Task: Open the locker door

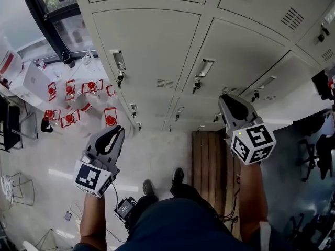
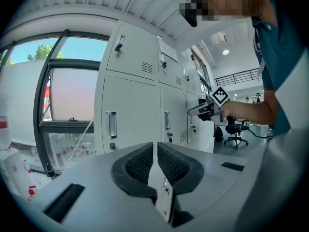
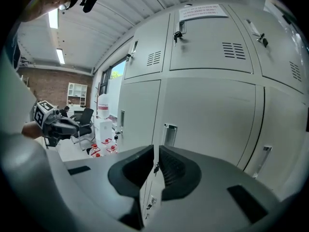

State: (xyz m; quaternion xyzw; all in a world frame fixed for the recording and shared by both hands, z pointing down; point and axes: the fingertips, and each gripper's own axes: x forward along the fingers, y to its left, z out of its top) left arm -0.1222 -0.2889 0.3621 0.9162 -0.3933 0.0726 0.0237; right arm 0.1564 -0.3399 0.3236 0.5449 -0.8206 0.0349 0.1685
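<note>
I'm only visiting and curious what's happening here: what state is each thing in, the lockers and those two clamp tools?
Locker doors: all those in view are shut.
Keys: hanging in the door locks.
Left gripper: jaws together, holding nothing, not touching a locker.
Right gripper: jaws together, holding nothing, not touching a locker.
</note>
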